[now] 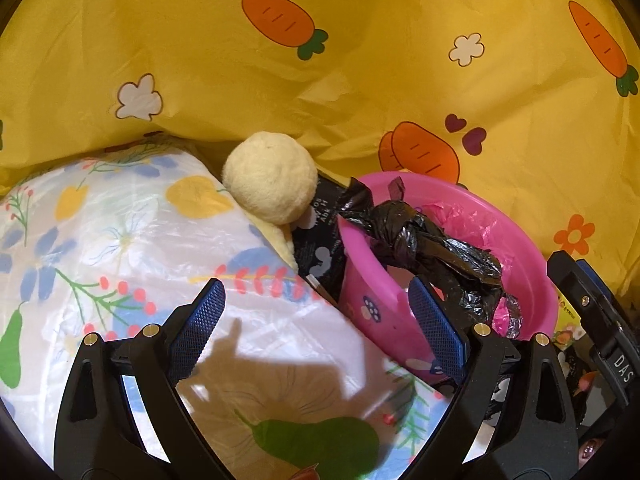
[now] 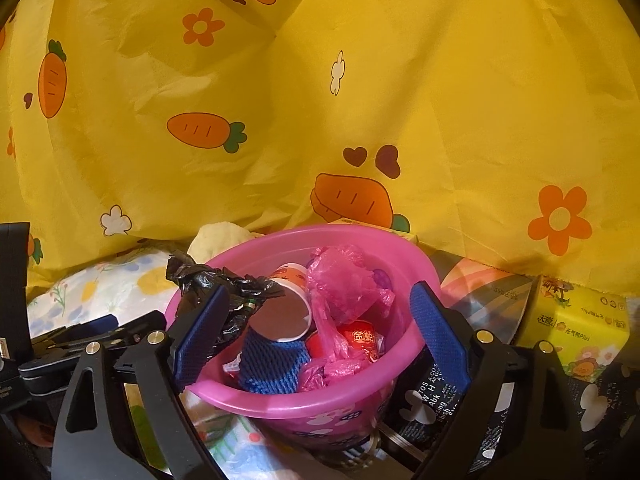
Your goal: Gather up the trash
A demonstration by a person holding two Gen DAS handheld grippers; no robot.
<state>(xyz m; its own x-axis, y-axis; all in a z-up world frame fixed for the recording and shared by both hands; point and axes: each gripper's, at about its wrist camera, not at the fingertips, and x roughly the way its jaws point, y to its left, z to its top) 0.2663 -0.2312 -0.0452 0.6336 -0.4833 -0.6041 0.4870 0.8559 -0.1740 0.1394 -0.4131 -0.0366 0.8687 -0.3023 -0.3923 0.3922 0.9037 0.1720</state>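
Note:
A pink plastic basin (image 1: pixel 372 288) (image 2: pixel 320 412) holds the trash. Inside it are a paper cup (image 2: pixel 288 308), crumpled pink plastic bags (image 2: pixel 344 280), blue foam netting (image 2: pixel 272 364) and a red packet (image 2: pixel 360 338). A knotted black trash bag (image 1: pixel 424 240) (image 2: pixel 216 280) lies over the basin's near-left rim. My left gripper (image 1: pixel 316 328) is open above the floral package, with its right finger (image 1: pixel 436 328) beside the black bag and not gripping it. My right gripper (image 2: pixel 320 336) is open, with its fingers on either side of the basin and holding nothing.
A yellow carrot-print cloth (image 1: pixel 360 60) (image 2: pixel 360 100) hangs close behind everything. A floral plastic-wrapped bundle (image 1: pixel 120 240) and a cream plush ball (image 1: pixel 270 176) sit left of the basin. A yellow tissue pack (image 2: pixel 580 320) is at the right, and black printed packaging (image 2: pixel 436 392) lies under the basin.

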